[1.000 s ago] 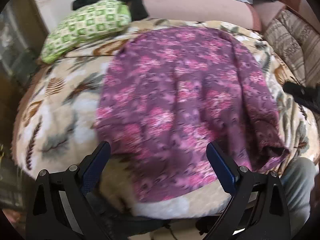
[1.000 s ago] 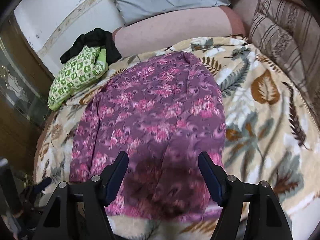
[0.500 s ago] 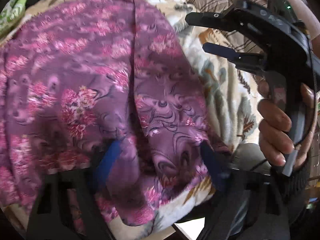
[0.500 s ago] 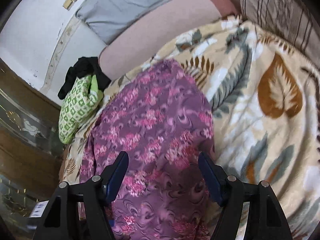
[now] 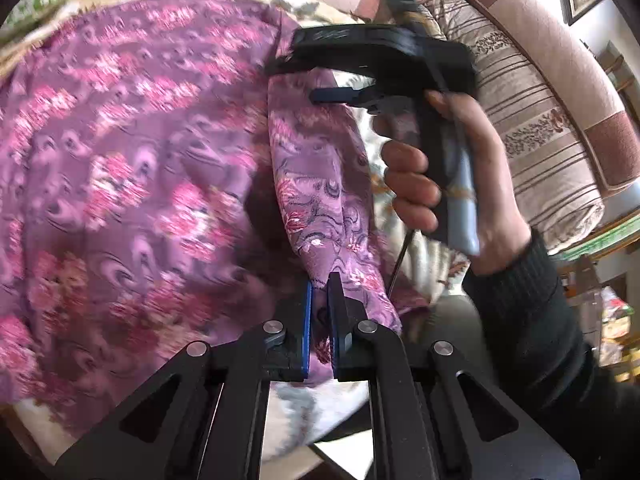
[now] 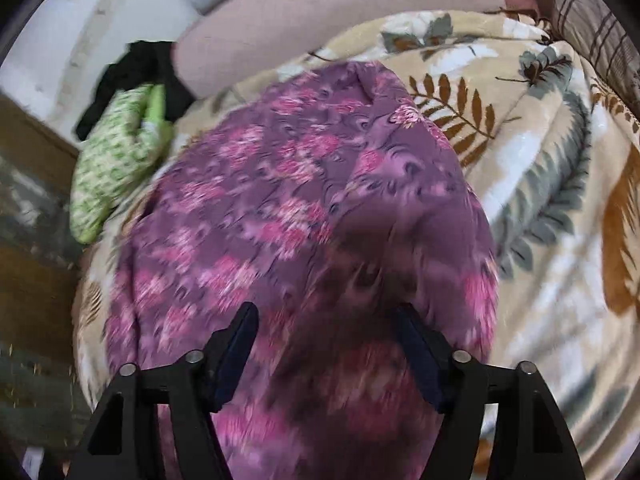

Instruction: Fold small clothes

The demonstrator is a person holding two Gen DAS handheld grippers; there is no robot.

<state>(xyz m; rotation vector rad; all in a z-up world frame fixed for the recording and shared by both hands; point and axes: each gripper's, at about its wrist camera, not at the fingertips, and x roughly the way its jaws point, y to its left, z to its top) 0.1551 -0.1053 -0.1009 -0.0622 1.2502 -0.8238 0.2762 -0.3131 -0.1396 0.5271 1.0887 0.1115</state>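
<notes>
Left gripper (image 5: 319, 280) is clenched on the near right edge of the purple floral garment (image 5: 132, 184), with a fold of cloth pinched between its blue pads at about 6 o'clock in its own view. Right gripper (image 6: 326, 344) stands wide apart and grips nothing; it hovers over the garment's right side, and in the left view it appears at 1 o'clock, held by the person's hand (image 5: 448, 184).

One risk, I think: the left pinch takes only a thin edge, so a quick pull could make the cloth slip out. Also, if the right gripper closes on one layer only, the fold may come out crooked.

The garment is thin and soft, purple with pink flowers, lying spread on the leaf-pattern blanket (image 6: 552, 184), its right edge lifted into a ridge. A green checked cloth (image 6: 116, 168) lies at 9 o'clock, apart from it.
</notes>
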